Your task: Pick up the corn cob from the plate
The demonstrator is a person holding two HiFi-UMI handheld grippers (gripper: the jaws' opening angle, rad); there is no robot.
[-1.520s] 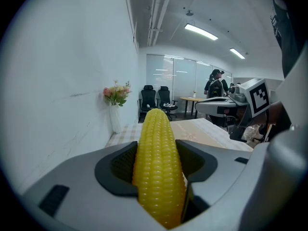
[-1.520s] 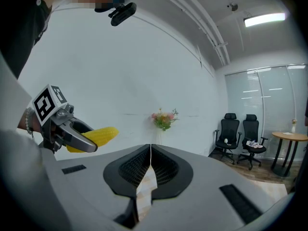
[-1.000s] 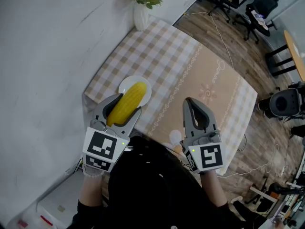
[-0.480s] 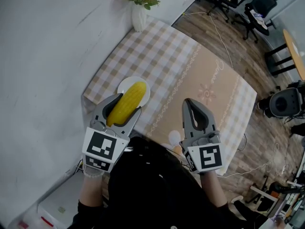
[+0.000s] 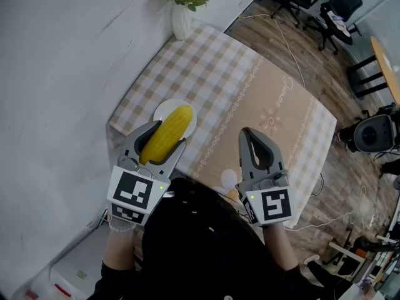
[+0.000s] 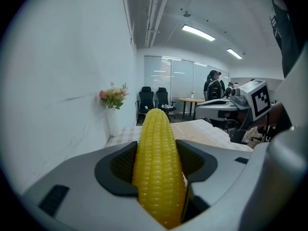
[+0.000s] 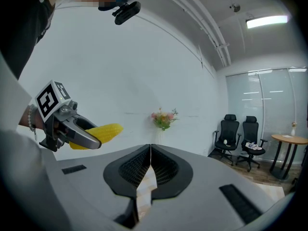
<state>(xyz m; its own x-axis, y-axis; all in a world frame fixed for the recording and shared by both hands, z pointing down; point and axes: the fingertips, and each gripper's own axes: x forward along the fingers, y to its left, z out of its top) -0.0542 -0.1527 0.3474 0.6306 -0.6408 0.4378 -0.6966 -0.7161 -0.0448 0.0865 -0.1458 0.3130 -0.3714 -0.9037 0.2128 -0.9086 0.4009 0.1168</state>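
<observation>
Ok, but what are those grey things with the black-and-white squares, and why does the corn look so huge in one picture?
They are two grabbers, and a person holds one in each hand. The squares are markers on cubes that are part of each grabber. One picture comes from a camera on the person's head, looking down. The other two come from small cameras riding on the grabbers, so anything in the jaws looks huge. The left gripper is shut on the corn cob and holds it up in the air above the table. The right gripper is shut with nothing in it. Down on the table are a white plate and a vase of flowers.
</observation>
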